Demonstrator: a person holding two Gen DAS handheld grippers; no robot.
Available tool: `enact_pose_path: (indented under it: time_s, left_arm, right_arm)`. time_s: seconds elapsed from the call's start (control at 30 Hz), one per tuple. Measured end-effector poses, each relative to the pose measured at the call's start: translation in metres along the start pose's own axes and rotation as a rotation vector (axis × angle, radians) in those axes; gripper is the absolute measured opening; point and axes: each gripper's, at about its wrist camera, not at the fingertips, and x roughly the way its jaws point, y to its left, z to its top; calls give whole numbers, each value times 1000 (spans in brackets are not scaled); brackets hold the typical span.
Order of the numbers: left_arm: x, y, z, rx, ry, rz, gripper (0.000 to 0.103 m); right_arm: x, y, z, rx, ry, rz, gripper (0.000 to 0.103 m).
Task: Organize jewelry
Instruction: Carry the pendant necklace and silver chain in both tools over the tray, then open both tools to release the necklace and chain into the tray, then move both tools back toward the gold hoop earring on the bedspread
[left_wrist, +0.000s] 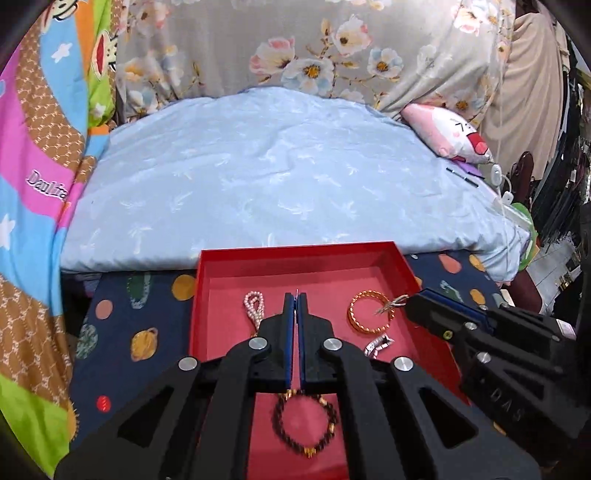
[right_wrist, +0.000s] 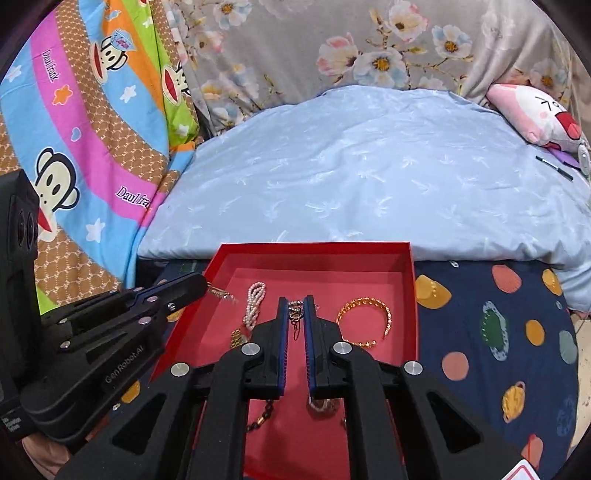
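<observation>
A red tray (left_wrist: 400, 267) (right_wrist: 413, 295) holds jewelry: a pearl strand (left_wrist: 255, 304) (right_wrist: 255, 299), a gold bangle (left_wrist: 369, 314) (right_wrist: 365, 321), a dark bead bracelet (left_wrist: 306, 424), a silver piece (left_wrist: 377, 346). My left gripper (left_wrist: 296, 301) is shut on a thin chain whose end shows in the right wrist view (right_wrist: 221, 291), held over the tray's left edge. My right gripper (right_wrist: 296, 304) is shut on a thin chain with a clasp (right_wrist: 294, 314), above the tray's middle; its twisted end shows in the left wrist view (left_wrist: 391, 303).
The tray sits on a dark blue patterned cloth (left_wrist: 147, 317) (right_wrist: 498, 332). Behind lies a light blue duvet (left_wrist: 277, 177), a colourful cartoon blanket (right_wrist: 74, 147) at left, a pink plush pillow (right_wrist: 535, 114) at right.
</observation>
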Motion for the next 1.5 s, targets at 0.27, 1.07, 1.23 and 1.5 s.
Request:
enact_pose_path:
  time_s: [0.27,1.07,1.23,1.5]
  left_arm:
    - [35,-4,0,16,34,47,2]
    - [-71,13,-66,22,6,118,29]
    - [-101,29,-110,-37,45,129,36]
    - [-123,42,-174,-109,117,132,49]
  right_arm:
    - [30,-4,4,1,18,1,8]
    - [-77,2,-74,-21,-21,-92,22]
    - [-103,6,-118,-5,27,-76,27]
    - [-105,31,-199,21,158,-4,29]
